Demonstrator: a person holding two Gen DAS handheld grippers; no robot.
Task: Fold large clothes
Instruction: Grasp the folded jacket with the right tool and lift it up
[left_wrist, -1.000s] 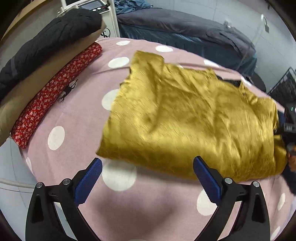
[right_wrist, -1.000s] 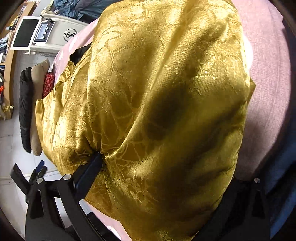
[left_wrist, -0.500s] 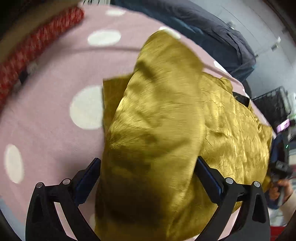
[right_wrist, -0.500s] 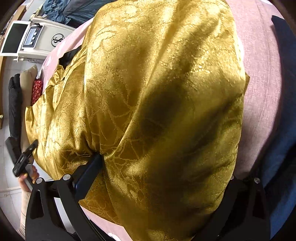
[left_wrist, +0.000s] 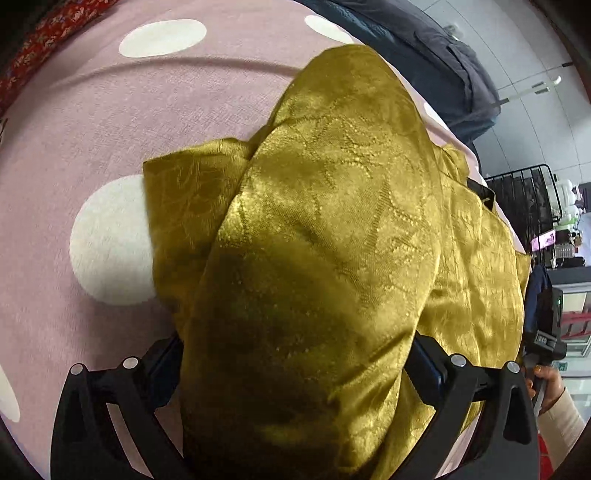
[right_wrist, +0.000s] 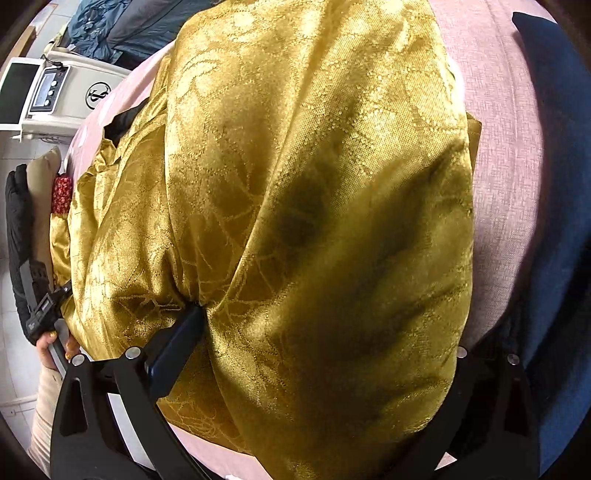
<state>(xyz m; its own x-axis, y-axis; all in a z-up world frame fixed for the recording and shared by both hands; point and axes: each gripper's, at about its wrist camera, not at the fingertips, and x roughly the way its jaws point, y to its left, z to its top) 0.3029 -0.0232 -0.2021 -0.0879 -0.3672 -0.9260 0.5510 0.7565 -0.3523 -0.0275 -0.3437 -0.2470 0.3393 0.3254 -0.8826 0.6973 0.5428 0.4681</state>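
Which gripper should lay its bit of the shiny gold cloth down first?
Probably the left gripper. Its fold of the gold garment hangs over garment already lying flat on the pink dotted blanket. The right gripper shows only bunched cloth.

Bed: pink polka-dot blanket covered the surface | far side: dark grey-blue bedding heap lay against a pale grey tiled wall | corner: black wire rack stood | opposite end: cream-white machine with a small screen, black, tan and red floral cushions stacked beside it | floor: white tile
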